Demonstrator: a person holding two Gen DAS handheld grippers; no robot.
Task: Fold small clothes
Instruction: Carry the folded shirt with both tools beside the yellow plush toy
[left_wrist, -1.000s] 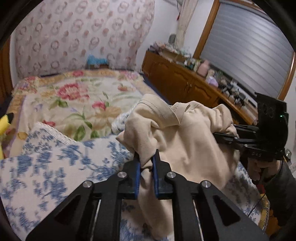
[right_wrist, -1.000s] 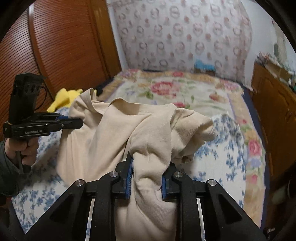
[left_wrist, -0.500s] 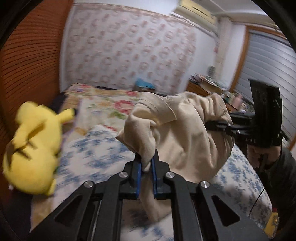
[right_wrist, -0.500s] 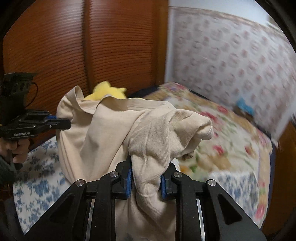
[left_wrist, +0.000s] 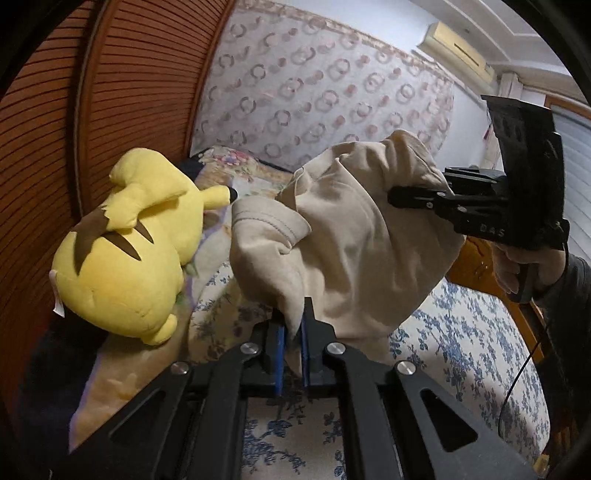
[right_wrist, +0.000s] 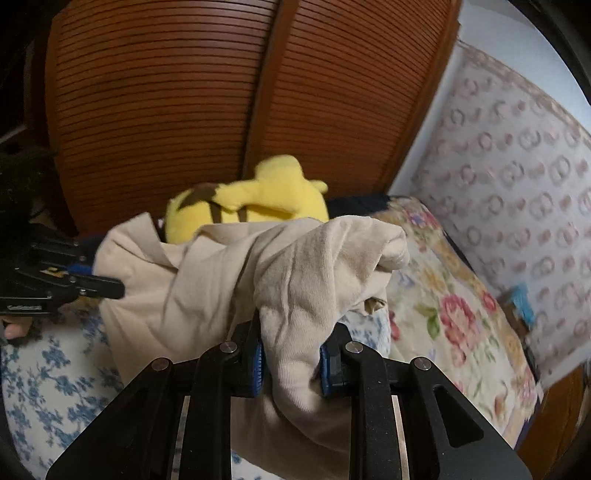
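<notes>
Both views swung from floral bed toward yellow plush (left_wrist: 122, 243) — left gripper (left_wrist: 291, 347) and right gripper (right_wrist: 290, 363) each clamped on beige garment (left_wrist: 351, 240).

The letters "DAS" stand in pale print on the side of the black plastic right gripper (left_wrist: 391, 195), low on its body near the handle. A small pale label on the black left gripper (right_wrist: 114, 289) is too blurred to read.

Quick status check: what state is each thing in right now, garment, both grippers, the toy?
Beige garment: bunched, unfolded, lifted above the bed, held at two places.
Left gripper: jaws shut on a thin fold of the garment.
Right gripper: jaws shut on a thick bunch.
Yellow plush toy: lying on the bed, untouched.
</notes>
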